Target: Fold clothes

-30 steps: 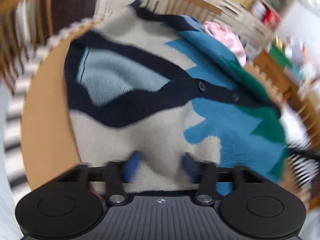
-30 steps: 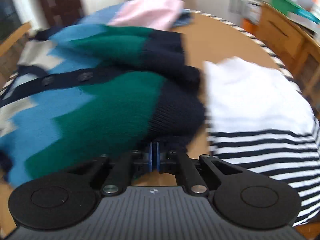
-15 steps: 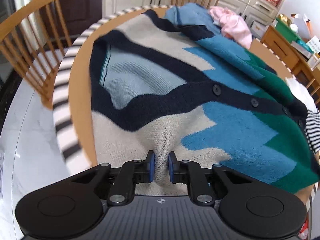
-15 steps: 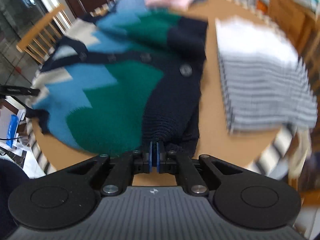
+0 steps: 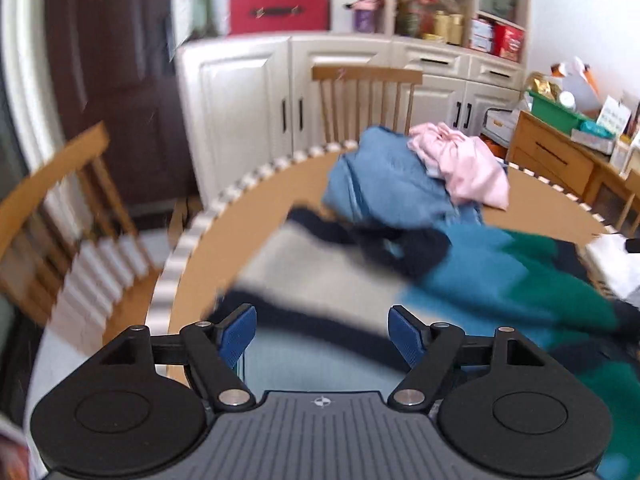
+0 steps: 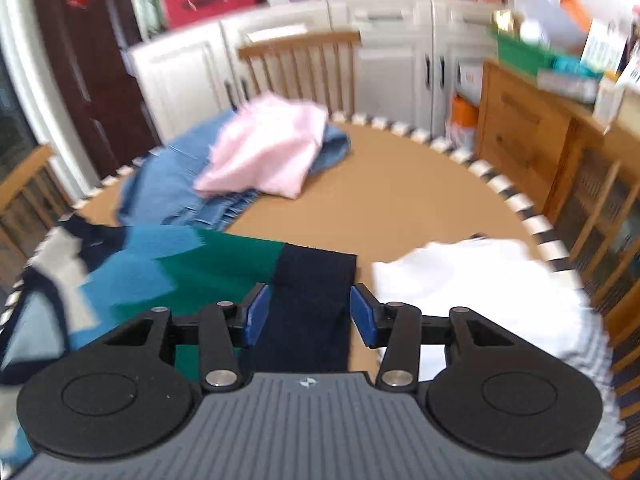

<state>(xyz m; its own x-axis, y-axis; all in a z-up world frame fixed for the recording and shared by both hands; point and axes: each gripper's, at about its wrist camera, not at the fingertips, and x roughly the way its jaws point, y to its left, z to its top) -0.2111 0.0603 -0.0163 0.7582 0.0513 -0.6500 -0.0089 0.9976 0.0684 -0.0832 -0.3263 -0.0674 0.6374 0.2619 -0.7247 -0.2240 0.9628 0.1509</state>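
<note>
Knitwear first: the cardigan [image 6: 208, 268], colour-blocked in cream, blue, green and navy, lies spread on the round tabletop [image 6: 400, 200], its navy hem end towards my right gripper [image 6: 310, 314]. That gripper's jaws are opening, standing moderately apart above the navy band with nothing pressed between the pads. My left gripper [image 5: 322, 332] is opening too, wide, over the cream and navy part of the cardigan [image 5: 320, 280], gripping nothing. Beyond it a pink garment [image 6: 268, 148] rests on blue denim [image 6: 168, 188]. A white striped top [image 6: 480, 284] lies just right of the cardigan.
</note>
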